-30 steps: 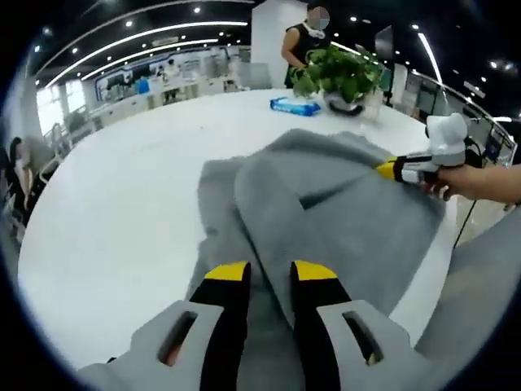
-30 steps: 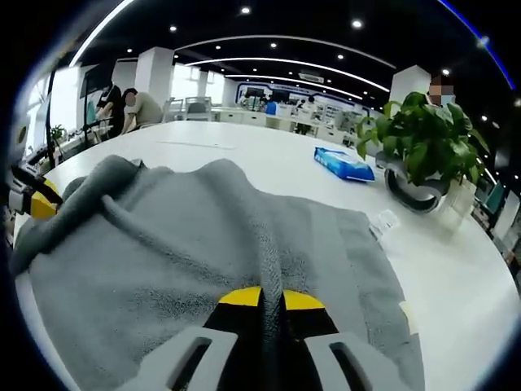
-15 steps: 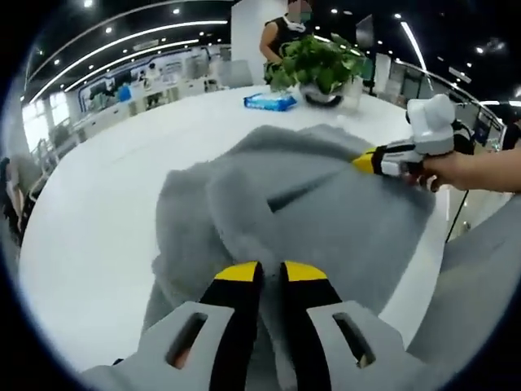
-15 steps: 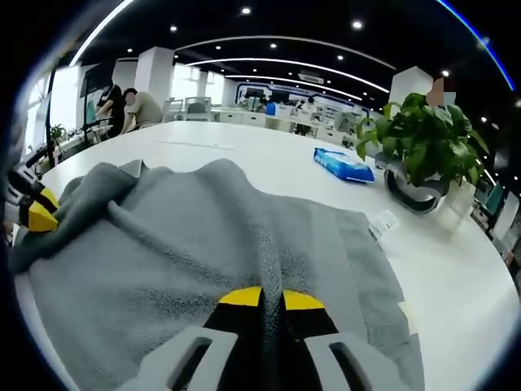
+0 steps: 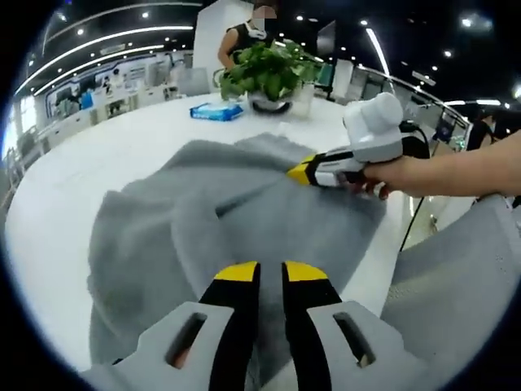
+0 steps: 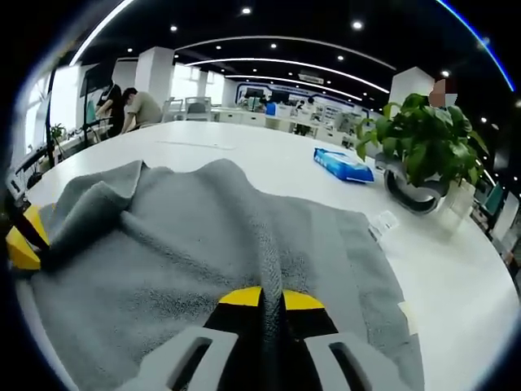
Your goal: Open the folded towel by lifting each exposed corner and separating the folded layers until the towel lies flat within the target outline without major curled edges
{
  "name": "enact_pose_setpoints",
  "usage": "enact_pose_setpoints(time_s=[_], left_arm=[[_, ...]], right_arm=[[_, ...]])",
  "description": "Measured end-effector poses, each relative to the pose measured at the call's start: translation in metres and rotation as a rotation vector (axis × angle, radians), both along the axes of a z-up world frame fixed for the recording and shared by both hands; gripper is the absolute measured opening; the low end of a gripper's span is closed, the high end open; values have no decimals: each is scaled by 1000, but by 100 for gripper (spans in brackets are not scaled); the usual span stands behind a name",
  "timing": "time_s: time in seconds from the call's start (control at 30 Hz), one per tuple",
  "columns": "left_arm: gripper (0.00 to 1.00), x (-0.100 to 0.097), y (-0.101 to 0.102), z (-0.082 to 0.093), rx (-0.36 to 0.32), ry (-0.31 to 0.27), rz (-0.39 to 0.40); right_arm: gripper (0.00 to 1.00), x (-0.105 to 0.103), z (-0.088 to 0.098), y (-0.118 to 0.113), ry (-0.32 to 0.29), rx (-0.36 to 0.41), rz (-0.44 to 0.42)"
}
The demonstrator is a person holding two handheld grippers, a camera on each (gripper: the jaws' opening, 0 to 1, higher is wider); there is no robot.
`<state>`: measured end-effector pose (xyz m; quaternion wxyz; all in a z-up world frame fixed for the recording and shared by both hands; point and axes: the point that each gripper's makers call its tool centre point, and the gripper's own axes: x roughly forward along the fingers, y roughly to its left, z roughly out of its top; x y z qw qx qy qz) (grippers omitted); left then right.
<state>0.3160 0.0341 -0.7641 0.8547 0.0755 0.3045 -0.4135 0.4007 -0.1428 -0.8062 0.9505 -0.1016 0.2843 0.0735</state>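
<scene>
Rows of small round ceiling spotlights (image 6: pixel 246 10) and long curved white light strips (image 6: pixel 277 60) light the hall evenly from above, against a dark ceiling. The glossy white round table (image 6: pixel 269 167) glares pale and nearly blown out, while the soft grey terry towel (image 6: pixel 195 252) shows only faint shadows in its folds. Both views bend strongly toward their edges, and the left gripper view is slightly soft, the far background hazy.

Grey towel (image 5: pixel 203 212) spread on the white table (image 5: pixel 57 187).
It lay rumpled, a raised fold running along its middle and one edge bunched up.
</scene>
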Motion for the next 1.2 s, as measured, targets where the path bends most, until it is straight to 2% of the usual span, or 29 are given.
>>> enact_pose_setpoints(time_s=[0.07,0.23,0.47,0.67,0.73,0.8,1.2], left_arm=[[11,8,8,4,11,-39,32],[12,29,30,13,-1,-54,137],[13,49,53,5,32,-48,213],[14,51,53,-18,72,6,225],[15,46,47,-26,69,43,213],[15,43,43,-30,72,54,203],[11,42,31,-35,59,61,172]], right_arm=[[4,0,0,0,1,1,-1],[4,0,0,0,0,-2,0],[4,0,0,0,0,-2,0],[4,0,0,0,0,-3,0],[4,0,0,0,0,-3,-1],[4,0,0,0,-1,-3,-1],[3,0,0,0,-4,-10,-4]])
